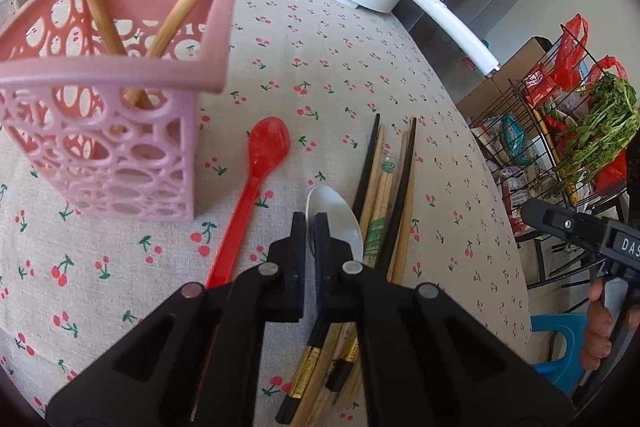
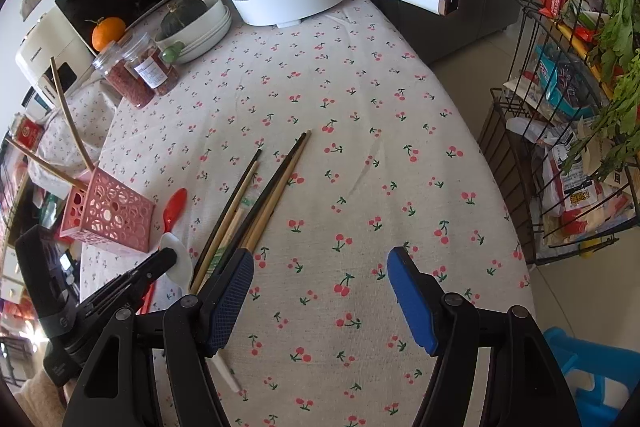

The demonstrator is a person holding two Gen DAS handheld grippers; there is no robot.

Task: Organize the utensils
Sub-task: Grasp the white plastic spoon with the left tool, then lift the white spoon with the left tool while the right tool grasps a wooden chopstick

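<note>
- The left hand-held gripper (image 1: 310, 223) is pinching the white spoon (image 1: 340, 223) edge-on at its bowl; the grip looks thin, so the smooth spoon could likely twist or slip out during a lift.
- The spoon's bowl rests against the chopsticks (image 1: 384, 195) lying beside it, so raising it may drag or scatter them across the tabletop (image 1: 320, 67).
- The pink basket (image 1: 100, 147), already holding two wooden sticks, stands ahead and to the left of this gripper; a careless approach could tip the light basket.
- The red spoon (image 1: 256, 179) lies between basket and gripper.
- The right hand-held gripper (image 2: 320, 291) hangs spread wide over bare cloth, holding nothing, chopsticks just left of it.
</note>
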